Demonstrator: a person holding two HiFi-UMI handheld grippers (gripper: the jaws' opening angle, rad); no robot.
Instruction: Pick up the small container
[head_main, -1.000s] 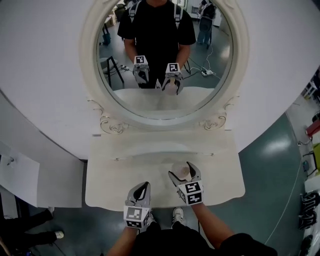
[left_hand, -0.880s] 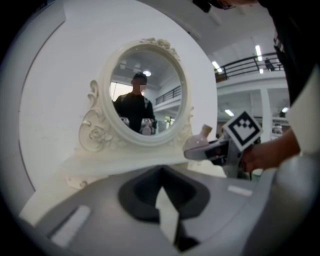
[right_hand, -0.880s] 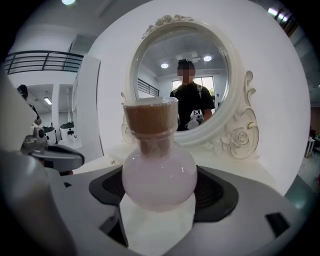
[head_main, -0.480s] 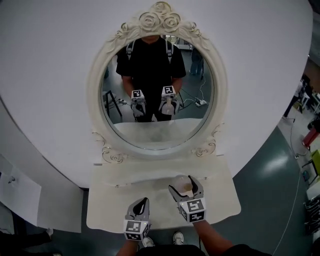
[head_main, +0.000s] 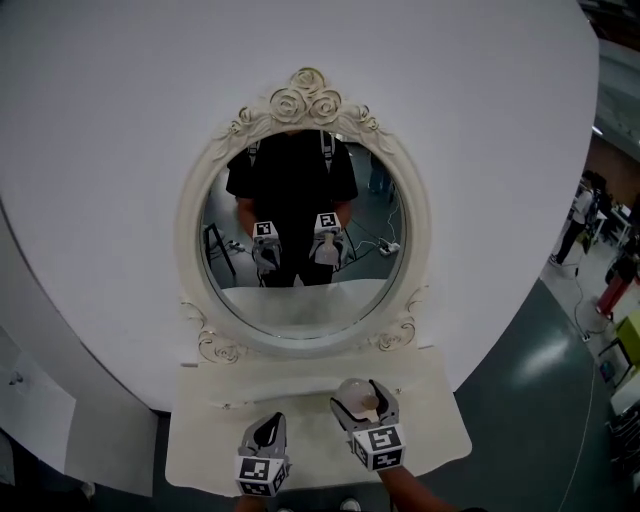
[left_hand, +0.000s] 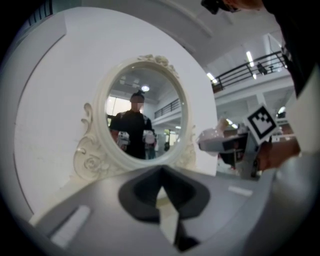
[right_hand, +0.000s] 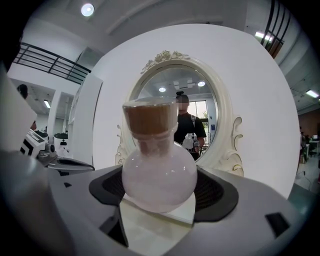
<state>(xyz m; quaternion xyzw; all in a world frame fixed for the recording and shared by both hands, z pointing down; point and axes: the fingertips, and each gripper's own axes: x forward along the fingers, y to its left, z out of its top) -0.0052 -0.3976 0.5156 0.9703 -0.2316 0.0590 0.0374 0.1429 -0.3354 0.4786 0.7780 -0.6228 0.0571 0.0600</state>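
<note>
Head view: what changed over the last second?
Only the camera's framing shifted: the mirror now shows whole, and the table sits lower. The right gripper stays closed on the bottle; the left gripper stays shut and empty beside it.

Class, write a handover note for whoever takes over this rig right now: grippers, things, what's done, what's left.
Left gripper: shut, empty, low over the front edge of the table.
Right gripper: shut on the small round corked flask, in front of the mirror.
Done: flask gripped.
Left: lift it clear. I can't tell whether it is off the table yet.
</note>
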